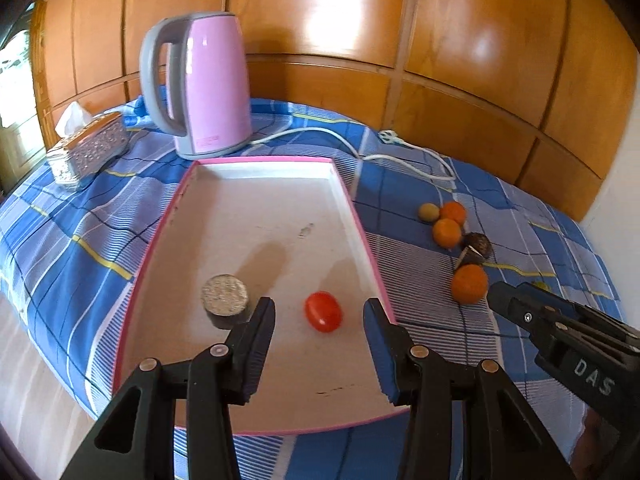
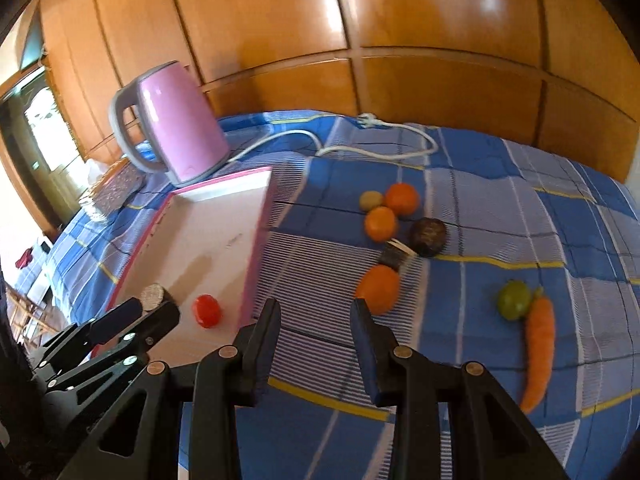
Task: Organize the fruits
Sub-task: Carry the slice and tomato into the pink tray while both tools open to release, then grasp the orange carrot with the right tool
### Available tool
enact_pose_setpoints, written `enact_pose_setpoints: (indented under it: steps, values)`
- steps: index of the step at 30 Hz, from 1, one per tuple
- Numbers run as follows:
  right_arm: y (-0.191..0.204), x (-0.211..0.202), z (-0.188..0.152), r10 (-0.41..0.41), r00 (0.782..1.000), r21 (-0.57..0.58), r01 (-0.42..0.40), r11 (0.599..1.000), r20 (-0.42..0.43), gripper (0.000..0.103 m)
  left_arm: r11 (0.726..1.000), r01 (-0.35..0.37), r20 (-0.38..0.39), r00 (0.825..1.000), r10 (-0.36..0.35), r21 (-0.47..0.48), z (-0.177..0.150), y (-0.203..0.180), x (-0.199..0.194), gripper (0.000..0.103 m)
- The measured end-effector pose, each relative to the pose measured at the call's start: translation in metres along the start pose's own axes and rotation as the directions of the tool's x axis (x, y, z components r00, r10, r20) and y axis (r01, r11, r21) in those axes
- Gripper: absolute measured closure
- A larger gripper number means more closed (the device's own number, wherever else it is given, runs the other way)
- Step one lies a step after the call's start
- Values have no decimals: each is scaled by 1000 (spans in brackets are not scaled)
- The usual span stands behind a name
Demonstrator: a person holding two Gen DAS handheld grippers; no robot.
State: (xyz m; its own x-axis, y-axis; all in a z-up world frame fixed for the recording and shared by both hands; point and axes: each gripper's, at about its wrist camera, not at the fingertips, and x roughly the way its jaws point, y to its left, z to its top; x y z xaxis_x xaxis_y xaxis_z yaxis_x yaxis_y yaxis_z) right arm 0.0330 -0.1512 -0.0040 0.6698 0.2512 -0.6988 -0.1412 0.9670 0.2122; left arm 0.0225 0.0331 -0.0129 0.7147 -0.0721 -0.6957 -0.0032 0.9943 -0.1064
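So far only a small red tomato (image 1: 323,312) lies in the pink-rimmed white tray (image 1: 362,224); three round oranges (image 2: 378,289) wait on the blue checked cloth (image 2: 500,216). Left gripper (image 1: 320,334) and right gripper (image 2: 316,330) both gape empty.

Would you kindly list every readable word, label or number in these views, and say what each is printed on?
"DAS": white letters on the black body of the right gripper, seen in the left wrist view.
Label low on the pink kettle: too blurred to read.
Nothing else carries text.
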Motion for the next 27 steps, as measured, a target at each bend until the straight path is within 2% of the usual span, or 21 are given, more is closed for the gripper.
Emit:
enact_pose_setpoints:
  steps: [9, 16, 20, 27]
  values:
    - [-48, -11, -10, -76, 997, 97, 76, 992, -2, 67, 995, 74, -11, 997, -73, 65, -2, -22, -1, 56]
    - [-99, -27, -20, -160, 987, 200, 154, 968, 14, 67, 985, 123, -17, 992, -122, 119, -1, -43, -2, 56]
    - [-129, -30, -28, -197, 980, 259, 192, 946, -9, 67, 979, 143, -29, 990, -140, 143, -2, -55, 1, 56]
    - [-148, -23, -34, -221, 975, 285, 220, 933, -29, 67, 968, 178, -52, 984, -171, 180, -4, -72, 5, 56]
